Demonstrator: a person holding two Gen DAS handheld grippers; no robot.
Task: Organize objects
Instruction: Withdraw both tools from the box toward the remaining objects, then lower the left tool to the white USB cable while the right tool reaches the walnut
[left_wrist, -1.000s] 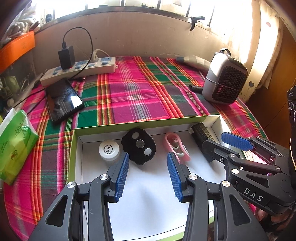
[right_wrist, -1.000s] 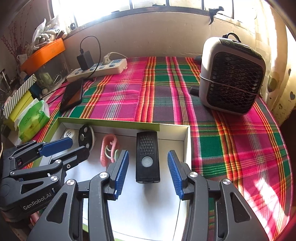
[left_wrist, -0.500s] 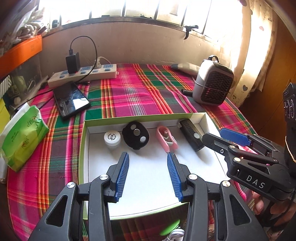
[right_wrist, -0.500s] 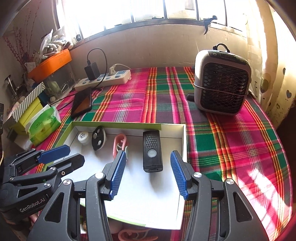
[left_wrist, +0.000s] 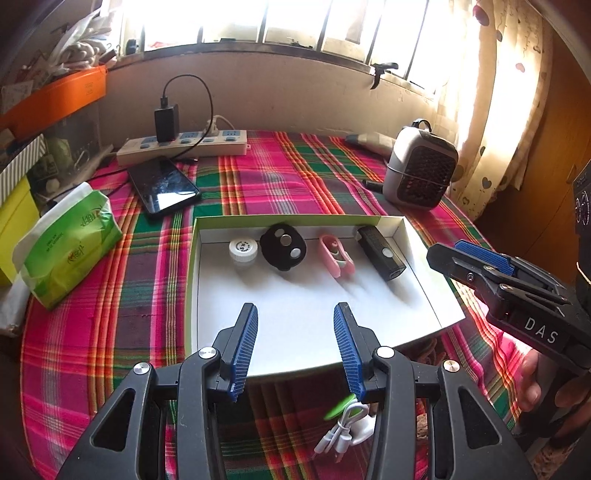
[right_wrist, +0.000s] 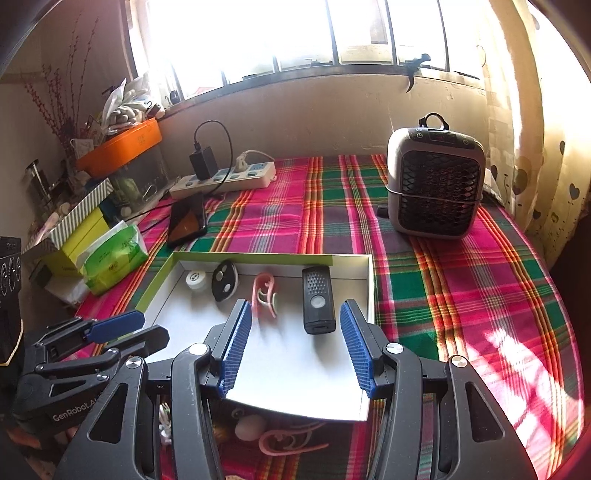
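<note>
Both grippers, left (left_wrist: 293, 347) and right (right_wrist: 295, 345), hover at the box's (left_wrist: 421, 236) near edge, jaws apart, empty.

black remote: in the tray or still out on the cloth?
In. The black remote lies flat on the white tray floor at its right end, beside the pink clip, near the right wall.
</note>
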